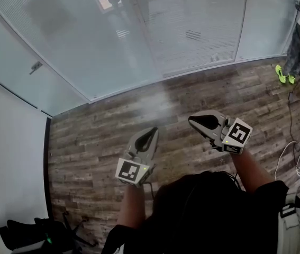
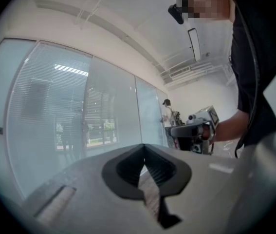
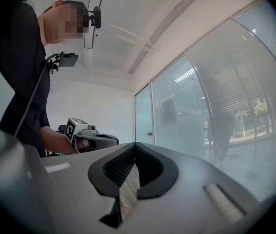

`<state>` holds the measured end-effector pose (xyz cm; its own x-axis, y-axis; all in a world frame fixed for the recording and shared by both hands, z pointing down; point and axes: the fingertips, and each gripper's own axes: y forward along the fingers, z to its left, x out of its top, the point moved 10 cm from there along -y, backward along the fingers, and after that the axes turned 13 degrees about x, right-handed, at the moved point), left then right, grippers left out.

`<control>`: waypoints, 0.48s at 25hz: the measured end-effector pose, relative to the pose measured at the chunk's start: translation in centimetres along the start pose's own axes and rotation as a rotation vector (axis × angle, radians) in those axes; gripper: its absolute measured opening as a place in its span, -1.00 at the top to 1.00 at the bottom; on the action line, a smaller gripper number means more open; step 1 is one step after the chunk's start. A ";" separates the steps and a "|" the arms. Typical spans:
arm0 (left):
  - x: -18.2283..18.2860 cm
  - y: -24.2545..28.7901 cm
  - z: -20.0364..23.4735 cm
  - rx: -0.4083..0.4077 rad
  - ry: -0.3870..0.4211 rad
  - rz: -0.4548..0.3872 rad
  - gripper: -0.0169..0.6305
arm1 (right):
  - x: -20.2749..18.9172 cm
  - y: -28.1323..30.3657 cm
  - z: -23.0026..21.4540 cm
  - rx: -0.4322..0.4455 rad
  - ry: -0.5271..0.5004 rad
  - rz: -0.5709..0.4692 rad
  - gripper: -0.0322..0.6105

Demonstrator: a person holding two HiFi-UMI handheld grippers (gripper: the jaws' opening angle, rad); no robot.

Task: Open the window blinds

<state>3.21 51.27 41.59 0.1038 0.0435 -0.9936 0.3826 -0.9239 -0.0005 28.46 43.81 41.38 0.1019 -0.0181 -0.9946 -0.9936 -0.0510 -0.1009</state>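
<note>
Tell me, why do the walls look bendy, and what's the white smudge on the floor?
Head view: the white smudge is hazy glare on the wooden floor below the glass wall. Left and right gripper views: wide-angle lenses bend its straight frames and leave black corners.

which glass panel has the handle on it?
The leftmost panel in the head view: it alone carries a small handle; the other panels show only blinds.
</note>
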 end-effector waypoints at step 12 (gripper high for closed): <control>-0.7 0.0 0.2 0.002 0.037 -0.029 0.93 | -0.3 -0.2 -0.3 0.016 -0.002 0.001 0.88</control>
<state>2.92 51.20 42.28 0.1264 0.0842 -0.9884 0.3841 -0.9228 -0.0295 28.64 43.54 41.68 0.1006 -0.0164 -0.9948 -0.9944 -0.0350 -0.1000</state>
